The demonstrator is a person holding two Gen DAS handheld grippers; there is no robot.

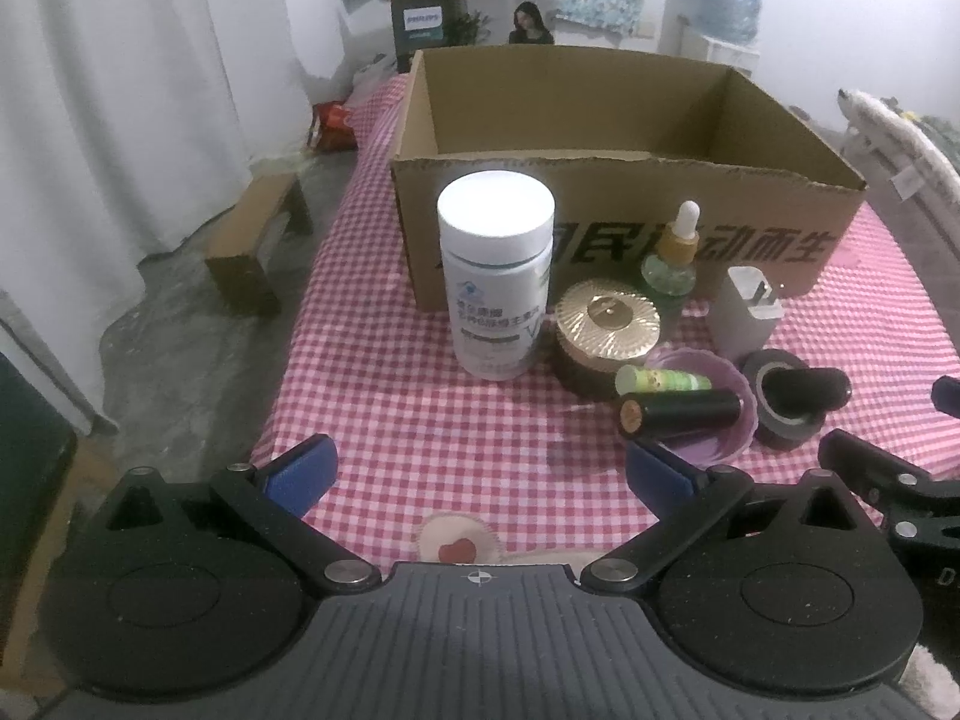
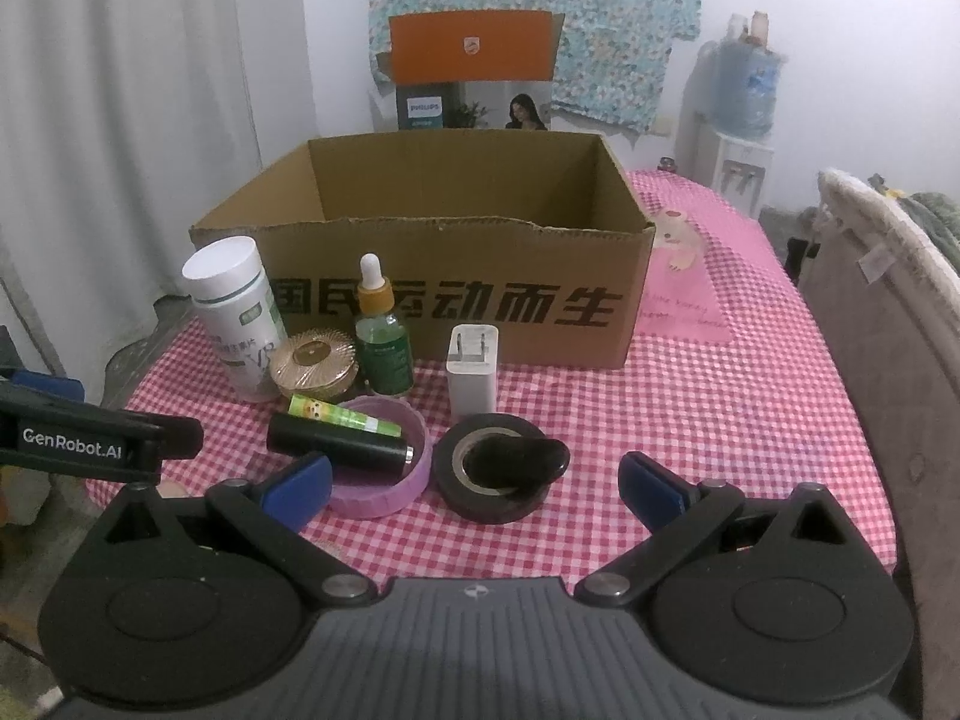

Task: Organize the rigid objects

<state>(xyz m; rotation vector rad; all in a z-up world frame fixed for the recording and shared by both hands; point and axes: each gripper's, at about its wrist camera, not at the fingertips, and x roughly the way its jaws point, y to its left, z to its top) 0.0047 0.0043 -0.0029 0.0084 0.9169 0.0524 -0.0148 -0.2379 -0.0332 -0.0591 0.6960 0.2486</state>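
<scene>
Checkered counter [image 2: 690, 420], box [image 2: 456, 300] behind. Tape [image 2: 480, 495] dead ahead of right gripper [image 2: 474, 483]; left gripper [image 1: 480, 471] farther. Both fingers wide, empty.

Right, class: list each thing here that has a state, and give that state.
Cardboard box: open-topped, nothing visible inside.
White bottle: upright, capped.
Dropper bottle: upright, capped.
Gold jar: lidded.
Purple dish: holds two tubes.
Left gripper: jaws open.
Right gripper: jaws open.
</scene>
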